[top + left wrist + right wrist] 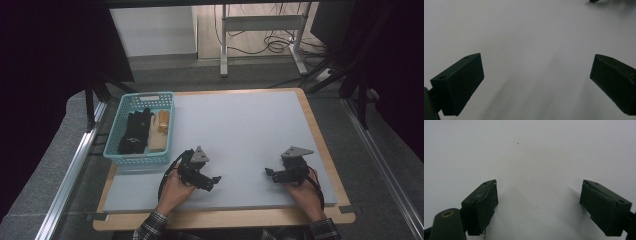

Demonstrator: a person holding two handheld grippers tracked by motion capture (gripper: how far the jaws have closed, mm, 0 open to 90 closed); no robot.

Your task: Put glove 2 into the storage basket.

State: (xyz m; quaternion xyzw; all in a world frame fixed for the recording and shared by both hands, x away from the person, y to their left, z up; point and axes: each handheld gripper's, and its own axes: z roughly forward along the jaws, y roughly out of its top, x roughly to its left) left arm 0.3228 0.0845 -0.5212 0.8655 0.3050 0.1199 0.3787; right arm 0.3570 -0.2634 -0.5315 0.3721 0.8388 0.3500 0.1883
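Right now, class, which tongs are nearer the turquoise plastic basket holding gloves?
Left. The left tongs sit just right of the turquoise plastic basket, near its front corner; the right tongs are far across the grey mat.

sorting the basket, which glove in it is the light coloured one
The tan glove, lying along the right side of the teal basket; the black gloves fill its left and middle.

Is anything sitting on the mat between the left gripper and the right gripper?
No. In the high view the grey mat is bare between the left gripper and right gripper.
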